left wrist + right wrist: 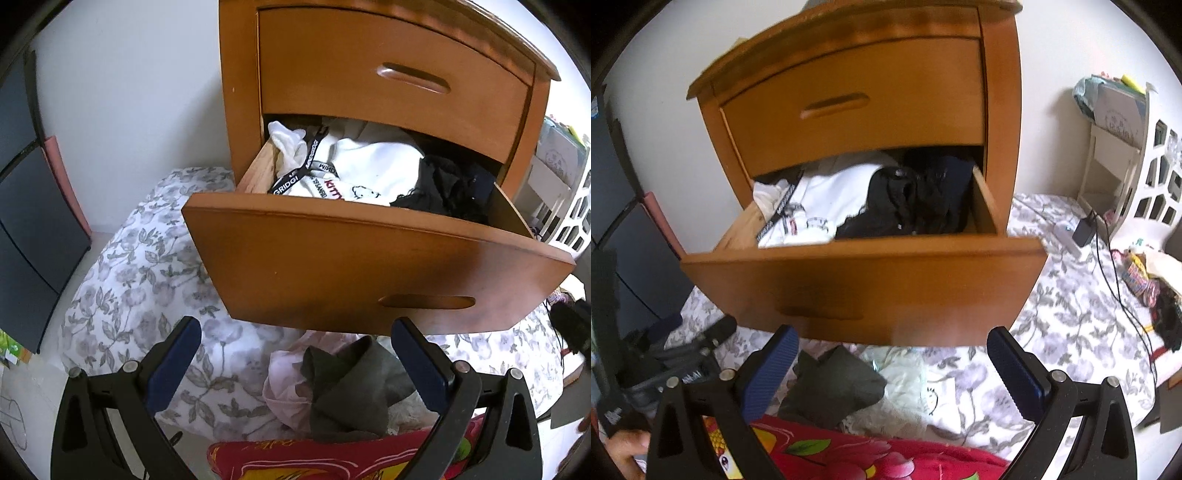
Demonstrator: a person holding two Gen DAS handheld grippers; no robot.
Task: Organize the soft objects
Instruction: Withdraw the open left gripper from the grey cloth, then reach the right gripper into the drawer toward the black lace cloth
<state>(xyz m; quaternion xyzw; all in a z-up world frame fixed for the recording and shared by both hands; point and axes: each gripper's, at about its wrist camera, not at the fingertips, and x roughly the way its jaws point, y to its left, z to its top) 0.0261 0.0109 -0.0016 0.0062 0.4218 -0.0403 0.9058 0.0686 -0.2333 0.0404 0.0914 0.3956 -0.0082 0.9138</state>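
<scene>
— Two grippers, what grip?
— Left gripper point(295, 354) and right gripper point(892, 363) have jaws spread wide, holding nothing.
— The clothes?
— A dark grey garment point(831, 387) lies on the floral bed point(1071, 314), below the open drawer point(864, 280).

The open wooden drawer point(369, 266) is viewed closely from slightly left by the left wrist camera. The same wooden drawer point(864, 280) is seen from the front, slightly above, by the right one.

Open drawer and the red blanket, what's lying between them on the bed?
A dark grey garment atop pale clothes, clearest in the right wrist view.
</scene>
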